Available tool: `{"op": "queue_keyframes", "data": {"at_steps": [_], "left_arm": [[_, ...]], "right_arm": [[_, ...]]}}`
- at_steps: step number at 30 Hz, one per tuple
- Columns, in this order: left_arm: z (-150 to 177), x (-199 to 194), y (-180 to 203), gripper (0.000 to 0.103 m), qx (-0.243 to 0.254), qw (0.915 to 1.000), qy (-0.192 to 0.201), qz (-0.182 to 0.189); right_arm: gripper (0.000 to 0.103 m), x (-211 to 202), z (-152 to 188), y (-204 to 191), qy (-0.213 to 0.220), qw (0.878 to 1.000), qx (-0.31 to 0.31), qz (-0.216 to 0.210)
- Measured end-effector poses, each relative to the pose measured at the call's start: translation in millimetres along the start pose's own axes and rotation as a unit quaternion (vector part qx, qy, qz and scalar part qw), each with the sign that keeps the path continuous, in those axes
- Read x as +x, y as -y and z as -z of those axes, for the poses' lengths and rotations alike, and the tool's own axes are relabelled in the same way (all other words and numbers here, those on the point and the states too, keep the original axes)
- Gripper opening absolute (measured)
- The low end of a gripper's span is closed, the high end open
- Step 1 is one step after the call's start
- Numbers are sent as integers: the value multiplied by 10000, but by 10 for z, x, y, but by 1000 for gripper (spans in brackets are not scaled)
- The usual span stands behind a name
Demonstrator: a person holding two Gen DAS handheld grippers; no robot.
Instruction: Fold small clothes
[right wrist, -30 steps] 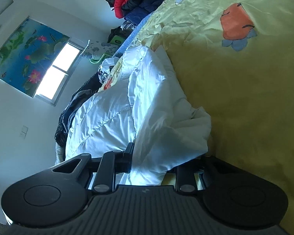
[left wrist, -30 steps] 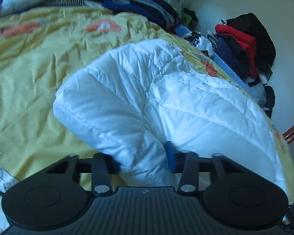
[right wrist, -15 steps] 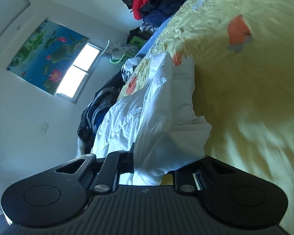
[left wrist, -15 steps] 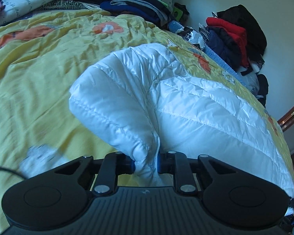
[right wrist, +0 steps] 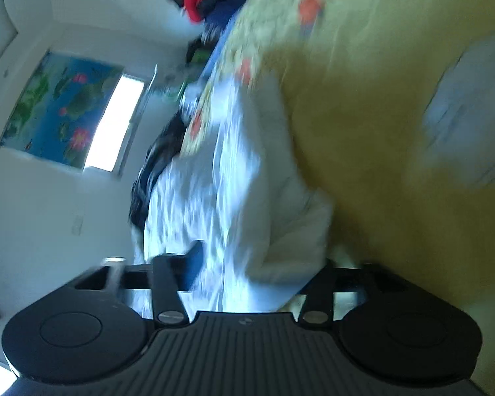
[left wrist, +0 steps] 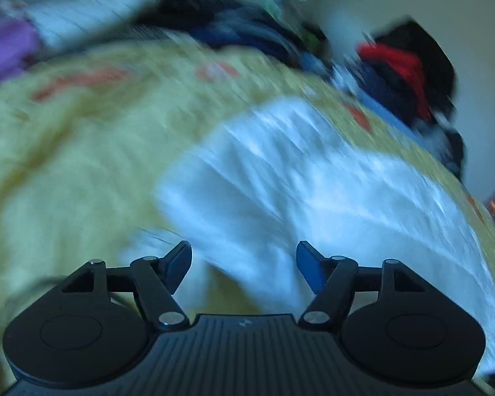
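Since the earlier frames both grippers have let go of the white puffer jacket [left wrist: 313,184]: the blue pads that pinched its edge now stand apart, and both views have blurred with motion.

On the left, the left gripper [left wrist: 244,262] has its jaws opening, wide, with a fold of the jacket lying between the pads but not pressed by them. One jacket is in view, spread on the yellow bedspread [left wrist: 66,165], which carries several orange printed patches (too smeared to count). Beyond it, along the far edge of the bed, sits one heap of dark and blue clothes [left wrist: 247,29], and further right a second heap with a red garment [left wrist: 399,62] among black ones.

In the right wrist view, the right gripper [right wrist: 257,264] also has its jaws opening, wide; the jacket [right wrist: 234,204] lies bunched between the fingers, loose. One window [right wrist: 112,125] with a flowered blind [right wrist: 59,105] shows on the wall. A pale printed cloth [right wrist: 472,112] lies on the bedspread at the far right.
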State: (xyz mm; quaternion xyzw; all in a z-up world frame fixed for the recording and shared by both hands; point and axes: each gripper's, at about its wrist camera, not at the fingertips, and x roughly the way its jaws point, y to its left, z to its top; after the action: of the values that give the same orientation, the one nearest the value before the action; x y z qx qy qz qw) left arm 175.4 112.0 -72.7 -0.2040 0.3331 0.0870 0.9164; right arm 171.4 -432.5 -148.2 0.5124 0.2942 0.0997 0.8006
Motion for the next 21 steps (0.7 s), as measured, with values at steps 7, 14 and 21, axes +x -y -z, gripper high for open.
{"op": "queue_keyframes", "data": {"at_steps": [7,14,21], "left_arm": [[-32,-412,619,70,1523,9739,1671,-182],[492,189,1757,70,2574,9577,995,820],[844,521,1901,69,3115,9432,763,874]], "right_arm": [[72,85,-300,-919,771,9781,-1932,47],[78,2080,-80,-1835,-1970,9595,-1561,-1275],[84,3286,-35,-1782,-2767,9318,-2320,-362]]}}
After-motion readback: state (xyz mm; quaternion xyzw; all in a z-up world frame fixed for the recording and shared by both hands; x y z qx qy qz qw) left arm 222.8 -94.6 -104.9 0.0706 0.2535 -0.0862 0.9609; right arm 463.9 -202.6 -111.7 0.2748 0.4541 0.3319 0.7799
